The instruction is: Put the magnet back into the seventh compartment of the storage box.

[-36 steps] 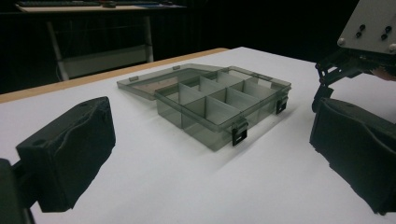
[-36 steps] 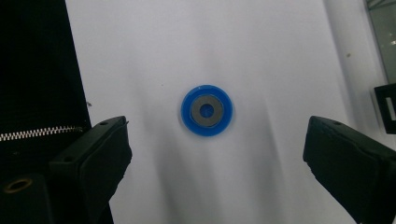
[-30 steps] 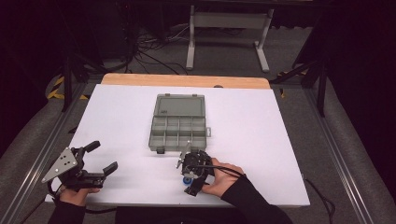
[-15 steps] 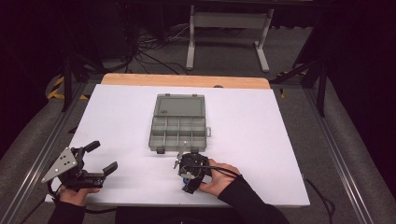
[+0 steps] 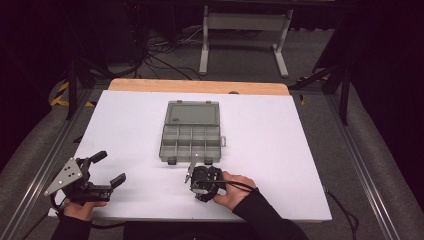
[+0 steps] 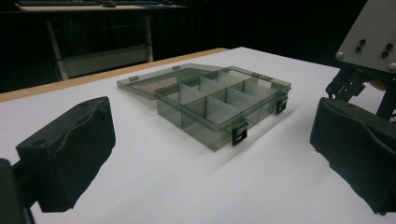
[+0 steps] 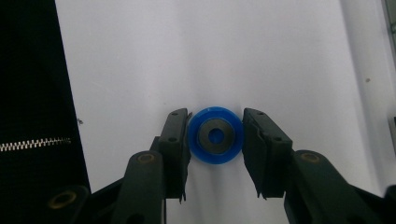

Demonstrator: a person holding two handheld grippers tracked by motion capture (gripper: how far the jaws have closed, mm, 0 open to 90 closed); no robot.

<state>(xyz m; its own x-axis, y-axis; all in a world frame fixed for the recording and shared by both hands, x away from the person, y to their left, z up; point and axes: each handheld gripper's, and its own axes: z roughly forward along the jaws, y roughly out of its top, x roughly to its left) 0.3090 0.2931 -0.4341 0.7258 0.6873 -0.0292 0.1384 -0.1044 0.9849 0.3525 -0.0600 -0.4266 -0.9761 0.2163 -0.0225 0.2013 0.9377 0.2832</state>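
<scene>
Nearest to us, at the front edge of the white table (image 5: 280, 150), our two hands hold the grippers. The right gripper (image 7: 215, 135) points down at the tabletop, and in the right gripper view its jaws stand on either side of a blue ring (image 7: 215, 135) with a dark metal centre that lies flat on the white surface. The jaws sit right at the ring's left and right edges; we cannot tell whether they press it or only bracket it. A dark cloth with a zipper (image 7: 35, 143) lies along the left edge of that view.

At the table's near left corner, the left gripper (image 5: 102, 170) rests low with its jaws spread wide apart and nothing between them, its grey plate (image 5: 64, 176) tilted up.

Farther out, near the middle of the table, sits a smoky clear compartment box (image 5: 190, 141), its lid (image 5: 194, 113) folded back flat toward the far side. Two black latches (image 6: 239, 134) hang on its near wall. In the left gripper view the dividers stand bare.

Beyond the white surface runs the wooden far edge (image 5: 200, 86) of the table.
</scene>
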